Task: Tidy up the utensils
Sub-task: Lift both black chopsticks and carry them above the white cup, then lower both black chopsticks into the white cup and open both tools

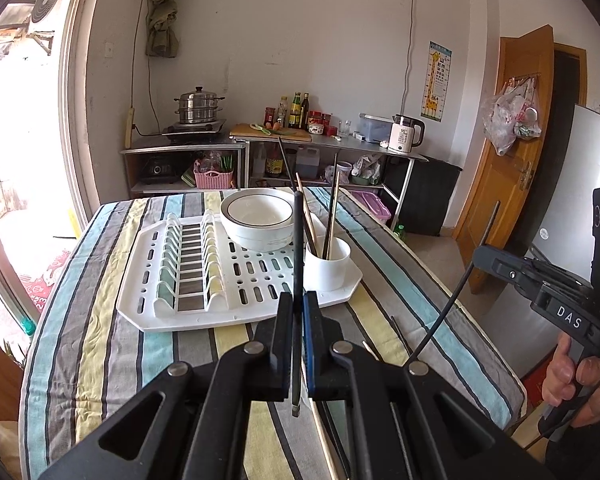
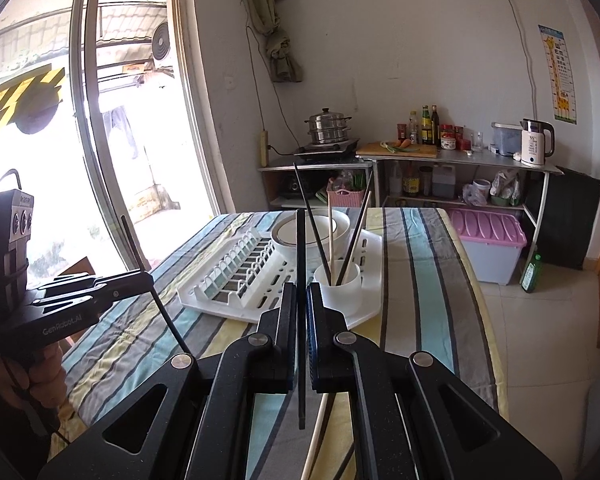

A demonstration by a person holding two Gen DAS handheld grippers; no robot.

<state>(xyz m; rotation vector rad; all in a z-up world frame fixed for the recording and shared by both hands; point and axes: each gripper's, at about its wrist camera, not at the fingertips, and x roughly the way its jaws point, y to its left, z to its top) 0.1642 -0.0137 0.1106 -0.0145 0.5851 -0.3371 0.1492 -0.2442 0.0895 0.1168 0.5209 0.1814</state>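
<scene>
Chopsticks are what I am sorting. In the left wrist view, my left gripper (image 1: 299,300) is clamping its fingers on one dark chopstick (image 1: 297,248), raised above the bench's near edge. Three or four more are already standing in the white cup (image 1: 327,266) on the drying rack (image 1: 204,312) mid-bench, beside the bowls (image 1: 258,220). At least two loose sticks are lying on the striped cloth toward the near right corner.

In the right wrist view, my right gripper (image 2: 301,300) is likewise pinching a second dark chopstick (image 2: 301,256), upright and short of the cup. I judge both are waiting to go in, then the loose ones.
</scene>
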